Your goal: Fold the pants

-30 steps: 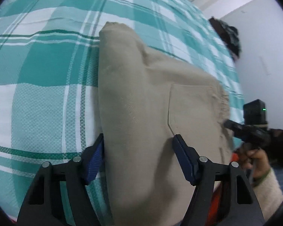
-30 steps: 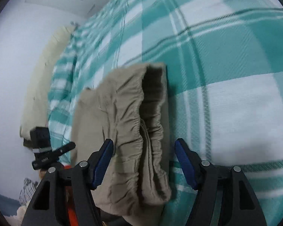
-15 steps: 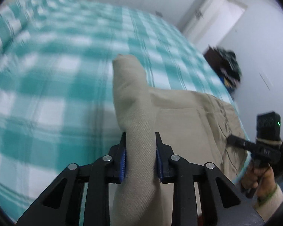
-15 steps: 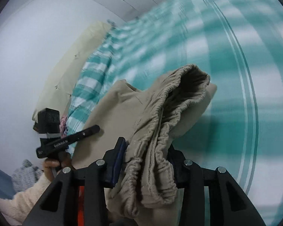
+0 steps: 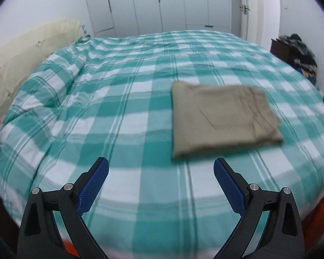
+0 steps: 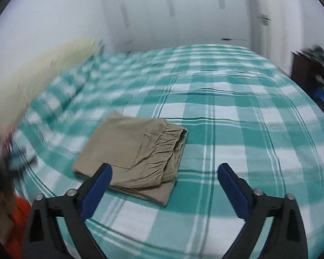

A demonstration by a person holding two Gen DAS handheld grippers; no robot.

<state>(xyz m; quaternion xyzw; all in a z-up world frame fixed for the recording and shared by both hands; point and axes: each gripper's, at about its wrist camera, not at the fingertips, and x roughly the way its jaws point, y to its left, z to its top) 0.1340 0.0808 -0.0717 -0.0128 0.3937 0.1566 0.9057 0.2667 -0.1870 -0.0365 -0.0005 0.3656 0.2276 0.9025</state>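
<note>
Pants lie folded near the bed's front edge; your left tool and right tool are opening, nothing between.

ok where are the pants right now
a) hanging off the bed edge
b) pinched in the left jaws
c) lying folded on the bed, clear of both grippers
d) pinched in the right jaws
c: the pants lie as a flat folded stack on the bed, and nothing sits between either gripper's opening jaws.
</note>
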